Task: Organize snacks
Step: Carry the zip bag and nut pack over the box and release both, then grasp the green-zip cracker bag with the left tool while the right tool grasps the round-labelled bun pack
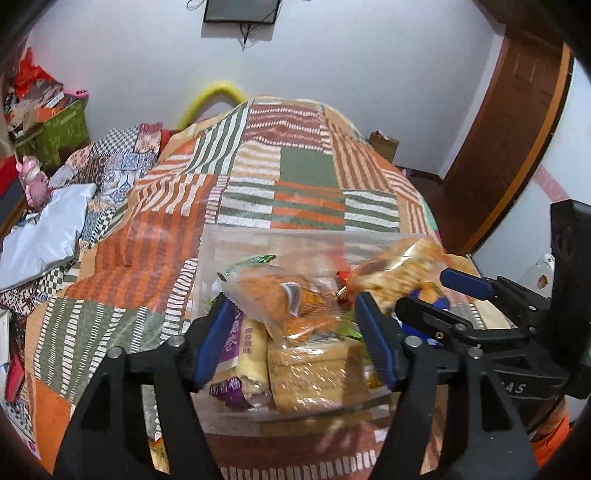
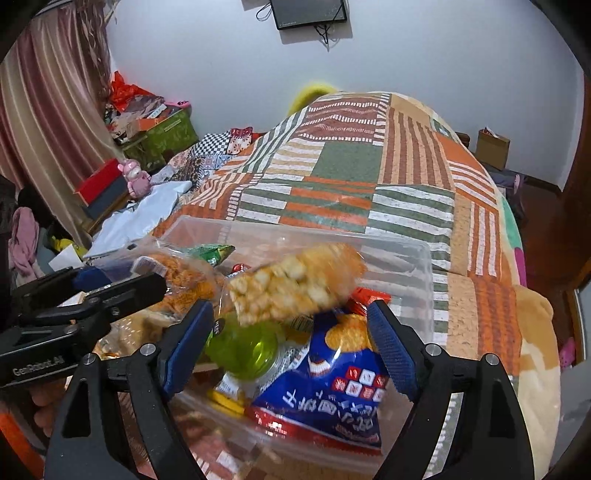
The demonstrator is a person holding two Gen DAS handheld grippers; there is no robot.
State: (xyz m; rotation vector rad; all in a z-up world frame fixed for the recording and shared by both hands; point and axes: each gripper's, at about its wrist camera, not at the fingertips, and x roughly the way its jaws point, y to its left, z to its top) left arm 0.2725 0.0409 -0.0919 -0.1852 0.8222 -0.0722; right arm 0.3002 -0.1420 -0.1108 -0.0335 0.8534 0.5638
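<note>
- Where print can be read: "GenRobot.AI" in white on the left gripper (image 2: 122, 284) body, seen from the right wrist; Chinese characters on a blue biscuit bag (image 2: 332, 398) and on a purple-labelled cake wrapper (image 1: 236, 354), too distorted to transcribe.
- Left gripper (image 1: 295, 332) tilted downward over a clear plastic bin (image 1: 207, 258), jaws apart, pads pressing on nothing, a wrapped floss cake (image 1: 280, 299) lying between them.
- Right gripper (image 2: 291, 339) likewise angled down, jaws spread, a blurred puffed-rice bar (image 2: 295, 284) just above, ungripped.
- Snacks heaped inside the bin, a green jelly cup (image 2: 251, 350) among them.
- Bin resting on a bed under a patchwork quilt (image 1: 295, 166); white wall, mounted dark screen (image 1: 240, 11), wooden door (image 1: 517, 122), striped curtain (image 2: 48, 110).
</note>
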